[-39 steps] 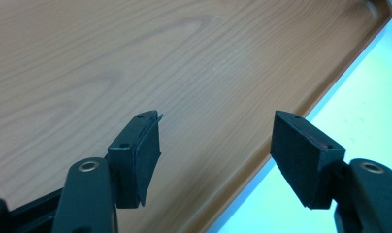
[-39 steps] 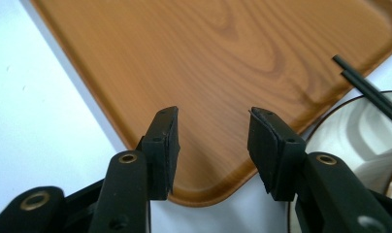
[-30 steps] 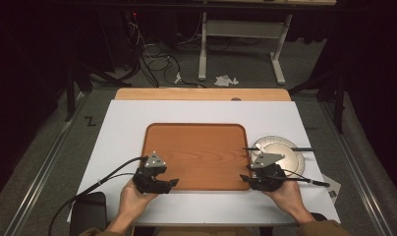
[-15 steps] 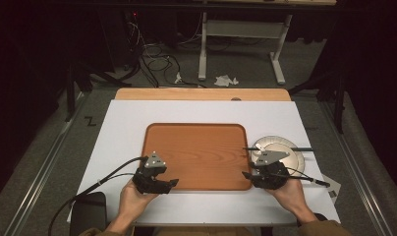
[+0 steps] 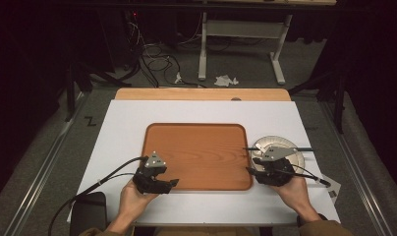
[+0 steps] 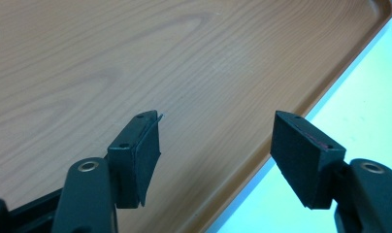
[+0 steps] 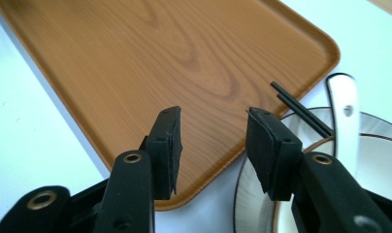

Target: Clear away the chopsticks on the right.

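High view: you held the left gripper (image 5: 173, 183) at the tray's (image 5: 196, 147) near left corner and the right gripper (image 5: 250, 171) at its near right corner; the tray sat mid-table (image 5: 127, 128).

Left gripper view: jaws stood wide apart, empty, over the tray (image 6: 136, 58) edge.

Right gripper view: jaws apart, empty, at the tray (image 7: 150, 53) corner. Judged step: approach to grip. Plate (image 7: 378, 127), spoon (image 7: 343, 116) and chopsticks (image 7: 301, 109) crowded that corner; close on the rim only.

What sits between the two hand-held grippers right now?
Between the left hand-held gripper and the right hand-held gripper, the high view shows just the bare near part of the wooden tray.
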`<action>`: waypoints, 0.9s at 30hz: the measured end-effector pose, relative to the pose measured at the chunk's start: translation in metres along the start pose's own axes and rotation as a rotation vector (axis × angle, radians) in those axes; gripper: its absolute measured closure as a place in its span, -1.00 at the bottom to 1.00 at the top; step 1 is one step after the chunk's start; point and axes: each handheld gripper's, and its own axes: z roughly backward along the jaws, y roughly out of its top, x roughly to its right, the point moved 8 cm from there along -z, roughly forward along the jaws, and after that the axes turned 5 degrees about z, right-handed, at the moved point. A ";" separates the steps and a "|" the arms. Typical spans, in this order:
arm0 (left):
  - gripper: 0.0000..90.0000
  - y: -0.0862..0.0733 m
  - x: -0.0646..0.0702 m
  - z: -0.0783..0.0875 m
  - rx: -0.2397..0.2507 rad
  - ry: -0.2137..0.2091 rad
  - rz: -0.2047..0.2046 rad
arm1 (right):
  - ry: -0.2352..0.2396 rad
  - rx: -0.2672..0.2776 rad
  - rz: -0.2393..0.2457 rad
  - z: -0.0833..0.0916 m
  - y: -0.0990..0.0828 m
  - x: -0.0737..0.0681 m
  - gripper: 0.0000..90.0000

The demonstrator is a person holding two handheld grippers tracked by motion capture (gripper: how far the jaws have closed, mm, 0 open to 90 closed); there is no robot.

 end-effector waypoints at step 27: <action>-0.23 -0.001 -0.001 0.000 -0.007 0.002 -0.005 | -0.071 0.030 -0.064 0.023 0.002 0.030 0.30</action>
